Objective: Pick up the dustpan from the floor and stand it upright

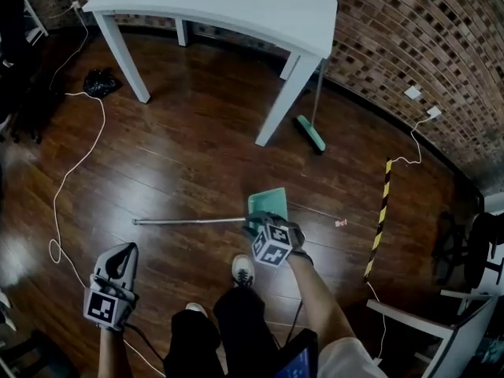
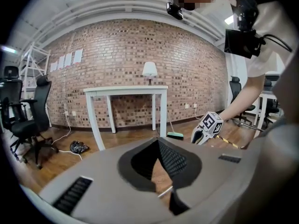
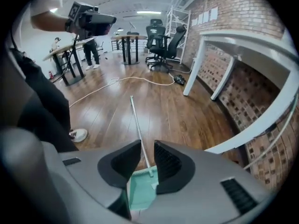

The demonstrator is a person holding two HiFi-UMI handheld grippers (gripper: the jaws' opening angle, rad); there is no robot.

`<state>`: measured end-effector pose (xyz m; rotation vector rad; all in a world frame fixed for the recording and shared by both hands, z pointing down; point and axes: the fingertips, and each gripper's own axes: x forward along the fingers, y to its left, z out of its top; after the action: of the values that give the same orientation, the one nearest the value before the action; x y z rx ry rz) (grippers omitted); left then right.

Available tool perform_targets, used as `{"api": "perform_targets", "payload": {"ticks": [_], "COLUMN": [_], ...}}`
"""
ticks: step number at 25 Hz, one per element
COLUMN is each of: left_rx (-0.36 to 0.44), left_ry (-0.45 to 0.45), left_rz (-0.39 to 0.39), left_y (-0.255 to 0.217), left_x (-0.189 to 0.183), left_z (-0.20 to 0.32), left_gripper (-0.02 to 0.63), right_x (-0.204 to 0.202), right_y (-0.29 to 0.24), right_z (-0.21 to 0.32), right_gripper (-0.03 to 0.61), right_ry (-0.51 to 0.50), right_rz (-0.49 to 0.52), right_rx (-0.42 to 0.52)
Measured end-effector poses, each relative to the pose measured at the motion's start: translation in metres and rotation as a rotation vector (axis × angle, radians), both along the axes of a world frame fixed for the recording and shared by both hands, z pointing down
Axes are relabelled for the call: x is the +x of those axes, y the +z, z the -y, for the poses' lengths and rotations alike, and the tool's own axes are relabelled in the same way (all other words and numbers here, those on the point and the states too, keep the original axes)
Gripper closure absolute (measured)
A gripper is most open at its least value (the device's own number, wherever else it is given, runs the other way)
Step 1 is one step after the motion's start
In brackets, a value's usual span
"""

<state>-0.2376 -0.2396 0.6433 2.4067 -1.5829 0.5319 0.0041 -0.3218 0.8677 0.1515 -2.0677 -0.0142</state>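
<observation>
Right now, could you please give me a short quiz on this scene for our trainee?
1. True or false: the dustpan stands upright.
2. What leans on the table? A broom; B ladder; C bicycle.
3. Fill in: above the dustpan, the right gripper has its jaws ____.
Key: 1 false; 2 A; 3 open.
</observation>
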Motion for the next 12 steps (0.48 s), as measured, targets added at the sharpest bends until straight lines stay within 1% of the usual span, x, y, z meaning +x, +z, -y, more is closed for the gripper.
{"api": "perform_targets", "payload": {"ticks": [3,5,6,9,12], "left_rx": [-0.015,-0.014,-0.013,0.003,0.032], "left_ry": [-0.017,-0.039,-0.055,-0.089,-0.073], "left_rz": [0.008,0.002,-0.001,0.009,0.013], "left_y": [0.060,0.097,0.114,0.156,0.191], "left_x": [-0.012,-0.022,-0.028,-0.046,-0.050], "left_z": [-0.007,-0.009,-0.008,-0.001,0.008], "left_gripper": [0.607,0.607,0.607,0.607,0.607], "right_x": [-0.009,-0.015,-0.018,-0.028,-0.031], "right_y": [0.069,0.112,0.133,0.187,0.233], "right_z": [-0.005,-0.004,-0.002,0.006,0.010], "right_gripper": [0.472,0.451,0.449,0.449,0.450], "right_ry": [-0.068,-0.106,-0.125,-0.186,-0.299], "right_rz": [-0.042,-0.065,-0.078,-0.110,-0.169], "right_rx": [-0.021,-0.028,-0.026,-0.008,0.035]}}
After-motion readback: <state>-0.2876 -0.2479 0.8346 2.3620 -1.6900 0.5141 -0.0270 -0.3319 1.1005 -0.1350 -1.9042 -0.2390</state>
